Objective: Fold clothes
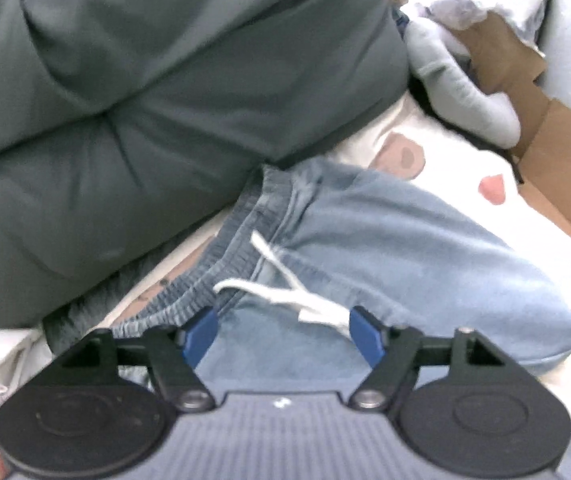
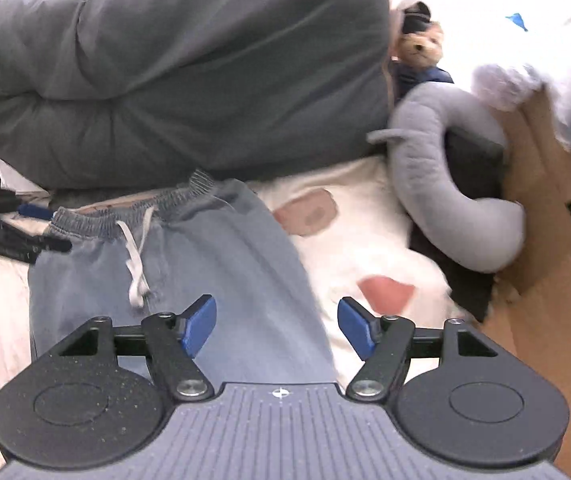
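both grippers, left (image 1: 283,330) and right (image 2: 277,326), gape wide, empty, over blue pants (image 2: 205,248); pinch waistband (image 1: 221,256) corners evenly.

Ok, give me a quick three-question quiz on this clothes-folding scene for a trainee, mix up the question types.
1. True or false: both the left gripper and the right gripper have their jaws spread with nothing between the pads.
2. Multiple choice: the white drawstring belongs to which item? A) the dark grey duvet B) the light blue sweatpants C) the grey plush elephant
3. Fill in: the small toy wedged between the duvet and the elephant is a ____.

Key: 1 true; 2 B; 3 teddy bear.
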The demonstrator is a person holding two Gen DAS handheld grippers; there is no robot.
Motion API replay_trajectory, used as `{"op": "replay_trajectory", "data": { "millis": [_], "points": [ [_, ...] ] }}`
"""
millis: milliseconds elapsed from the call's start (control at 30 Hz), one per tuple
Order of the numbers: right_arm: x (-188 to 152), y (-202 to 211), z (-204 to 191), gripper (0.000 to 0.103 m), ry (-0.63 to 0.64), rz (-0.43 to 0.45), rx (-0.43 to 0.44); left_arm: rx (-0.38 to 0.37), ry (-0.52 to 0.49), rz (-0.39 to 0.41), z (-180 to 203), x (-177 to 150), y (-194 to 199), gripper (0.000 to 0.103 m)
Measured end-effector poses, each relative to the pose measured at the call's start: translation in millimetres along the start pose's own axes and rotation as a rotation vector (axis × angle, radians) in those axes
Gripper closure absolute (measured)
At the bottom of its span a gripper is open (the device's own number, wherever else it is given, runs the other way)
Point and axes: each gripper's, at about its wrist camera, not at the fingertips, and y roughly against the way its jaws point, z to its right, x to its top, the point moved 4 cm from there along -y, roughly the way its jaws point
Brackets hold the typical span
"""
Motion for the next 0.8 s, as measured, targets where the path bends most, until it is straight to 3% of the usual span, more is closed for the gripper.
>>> {"op": "replay_trajectory", "data": {
  "millis": [133,433,533,800],
  "points": [
    [-29.8,22.5,18.8,0.028,-0.082,0.022,-0.026,-0.022,-0.015,0.014,24.6,14.8,6.4,0.023],
    [-137.0,51.5,60.4,0.029,-0.293,0.066,-0.117,-0.110,-0.166,0.018,113.6,28.6,0.0,0.020],
    [-175.3,59.9,70.5,0.029,-0.357,0.076,-0.140,-0.175,-0.240,-0.001,152.4,28.5,-3.3,0.012],
    [-259.6,79.6,78.7,0.029,-0.508,0.115,-0.183,-0.300,-0.447,-0.013,253.7,16.7,-12.9,0.010]
  ]
}}
